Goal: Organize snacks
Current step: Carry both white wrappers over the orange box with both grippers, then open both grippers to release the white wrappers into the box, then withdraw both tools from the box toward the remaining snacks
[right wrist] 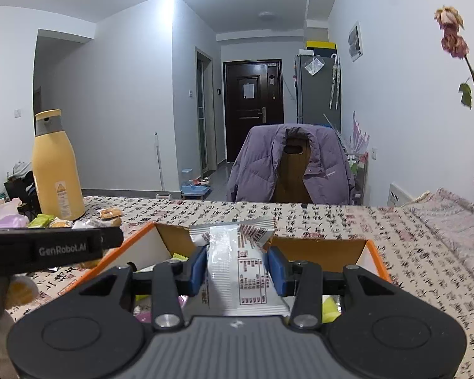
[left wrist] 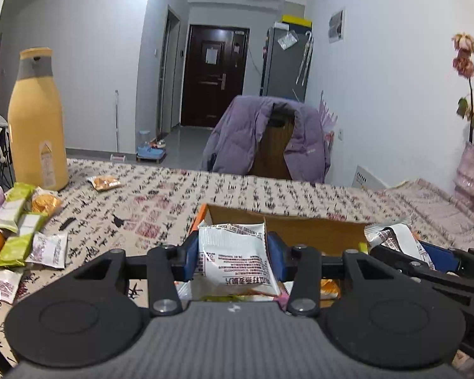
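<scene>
Delivery step: both claws, left [left wrist: 233, 257] and right [right wrist: 237, 270], pinch white foil snack packets above the orange-edged cardboard box [right wrist: 374, 252] at frame centre; next, release inside.

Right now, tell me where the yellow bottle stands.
The yellow bottle stands upright at the table's far left edge in both wrist views, behind the loose snack packets.

Left tongs [left wrist: 233, 260] clamp white snack packet [left wrist: 232, 252] over box [left wrist: 300, 229].
</scene>
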Tool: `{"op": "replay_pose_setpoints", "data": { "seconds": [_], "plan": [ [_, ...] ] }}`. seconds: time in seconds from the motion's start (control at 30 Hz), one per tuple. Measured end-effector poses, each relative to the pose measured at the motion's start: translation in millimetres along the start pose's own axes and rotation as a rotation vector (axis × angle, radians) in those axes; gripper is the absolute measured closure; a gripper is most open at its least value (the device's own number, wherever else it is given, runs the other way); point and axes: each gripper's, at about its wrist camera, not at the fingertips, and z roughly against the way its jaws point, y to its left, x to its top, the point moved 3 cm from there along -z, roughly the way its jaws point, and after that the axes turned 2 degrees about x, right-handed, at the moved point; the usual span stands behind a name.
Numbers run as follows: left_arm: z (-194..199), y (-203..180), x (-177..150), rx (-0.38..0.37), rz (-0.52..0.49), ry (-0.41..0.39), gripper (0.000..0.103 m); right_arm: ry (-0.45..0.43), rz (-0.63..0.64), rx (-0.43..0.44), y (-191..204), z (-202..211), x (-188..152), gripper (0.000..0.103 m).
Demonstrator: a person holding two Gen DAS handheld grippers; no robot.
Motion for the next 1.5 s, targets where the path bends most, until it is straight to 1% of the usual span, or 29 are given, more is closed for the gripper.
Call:
{"op": "replay_pose_setpoints", "data": {
  "seconds": [0.13, 0.23, 0.33, 0.43, 0.5, 0.53, 0.57, 0.6, 0.63, 0.67, 0.7, 0.73, 0.77, 0.8, 0.9, 1.0, 1.2, 1.5],
  "plan": [
    [-13, -6, -12, -0.006, -0.039, 0.03, 0.058, 0.025, 0.0, 0.016, -1, -8, -10, 0.062],
    [-18, -7, -19, -0.006, -0.06, 0.046, 0.057, 0.047, 0.004, 0.011, -3, -12, -16, 0.062],
    [-17, -4, -22, -0.008, -0.052, 0.042, 0.056, 0.064, 0.004, 0.0, -5, -14, -21, 0.062],
    [-15, 0, -21, -0.011, -0.037, 0.029, 0.052, 0.07, 0.002, -0.011, -5, -14, -22, 0.06],
    [-12, 1, -20, -0.016, -0.031, 0.015, 0.048, 0.066, -0.002, -0.018, -6, -13, -22, 0.059],
    [-11, 2, -19, -0.021, -0.029, 0.009, 0.044, 0.066, -0.005, -0.021, -6, -13, -22, 0.055],
    [-10, 3, -19, -0.025, -0.027, 0.001, 0.034, 0.065, -0.01, -0.023, -7, -12, -23, 0.045],
    [-9, 3, -18, -0.023, -0.027, -0.01, 0.026, 0.062, -0.019, -0.028, -8, -12, -23, 0.038],
    [-7, 3, -18, -0.02, -0.029, -0.022, 0.024, 0.06, -0.025, -0.035, -9, -11, -24, 0.02],
    [-6, 3, -18, -0.019, -0.03, -0.028, 0.021, 0.055, -0.03, -0.041, -10, -10, -24, 0.007],
    [-6, 2, -18, -0.019, -0.029, -0.031, 0.014, 0.048, -0.036, -0.046, -11, -9, -24, 0.004],
    [-6, 2, -18, -0.017, -0.026, -0.034, 0.01, 0.044, -0.043, -0.046, -12, -8, -24, 0.003],
    [-5, 3, -18, -0.013, -0.022, -0.041, 0.002, 0.041, -0.051, -0.044, -14, -7, -23, 0.002],
    [-4, 4, -18, -0.008, -0.015, -0.054, 0.0, 0.04, -0.059, -0.045, -15, -7, -23, 0.0],
    [-2, 5, -17, -0.005, 0.0, -0.073, 0.0, 0.038, -0.068, -0.051, -16, -7, -24, 0.0],
    [-5, 7, -18, 0.007, 0.008, -0.066, 0.0, 0.04, -0.075, -0.056, -19, -7, -25, 0.0],
    [-3, 9, -18, -0.008, 0.025, -0.068, 0.0, 0.051, -0.092, -0.052, -20, -7, -27, 0.0],
    [3, 2, -20, -0.024, 0.008, -0.08, 0.0, 0.041, -0.084, -0.053, -18, -4, -26, 0.0]
  ]
}}
